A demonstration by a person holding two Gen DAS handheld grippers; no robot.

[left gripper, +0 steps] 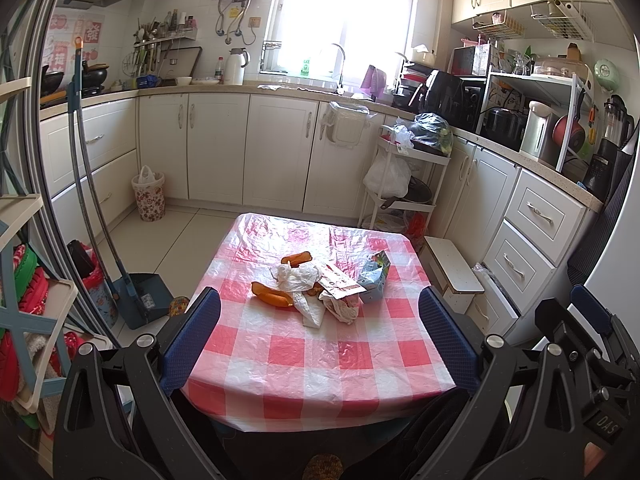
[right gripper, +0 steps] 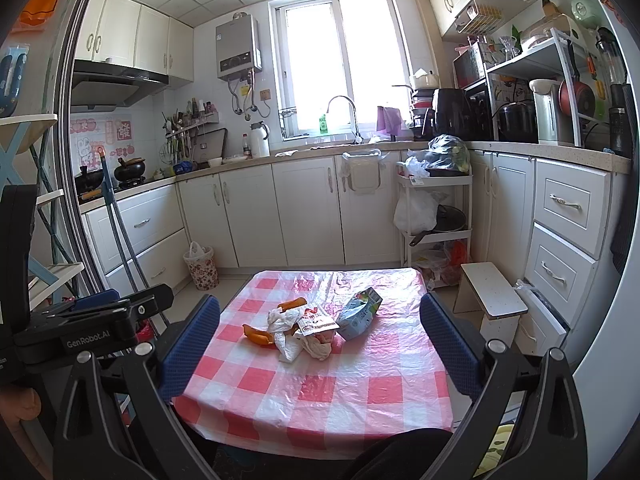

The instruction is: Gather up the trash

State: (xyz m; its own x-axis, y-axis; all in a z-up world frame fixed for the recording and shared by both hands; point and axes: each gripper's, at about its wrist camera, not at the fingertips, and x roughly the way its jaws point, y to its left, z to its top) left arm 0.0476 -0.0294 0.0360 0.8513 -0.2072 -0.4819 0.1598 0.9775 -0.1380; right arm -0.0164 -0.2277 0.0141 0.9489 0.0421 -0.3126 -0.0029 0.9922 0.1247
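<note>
Two grippers frame the scene. The left gripper [left gripper: 320, 336] and the right gripper [right gripper: 320, 344] each spread their two blue, dimple-textured pads wide apart and hold nothing; both hang above the near edge of the table [left gripper: 304, 396], well short of the trash.

The trash pile [left gripper: 320, 288] sits in the middle of each frame, on a glossy, wrinkled plastic tablecloth [right gripper: 332, 392] in red-and-white checks. It counts two curved orange peel pieces, one at the pile's left [left gripper: 272, 296] and one at its far side [left gripper: 297, 258], one crumpled white plastic bag [left gripper: 304, 284], one flat printed paper wrapper [left gripper: 340, 283] with red markings, and one pale blue carton [left gripper: 374, 280] lying tilted at the right, its corner touching the wrapper.

A floral-patterned wastebasket [left gripper: 149, 197], lined with a white bag, stands on the tiled floor at centre left. A blue dustpan [left gripper: 146, 300] rests lower left.
</note>
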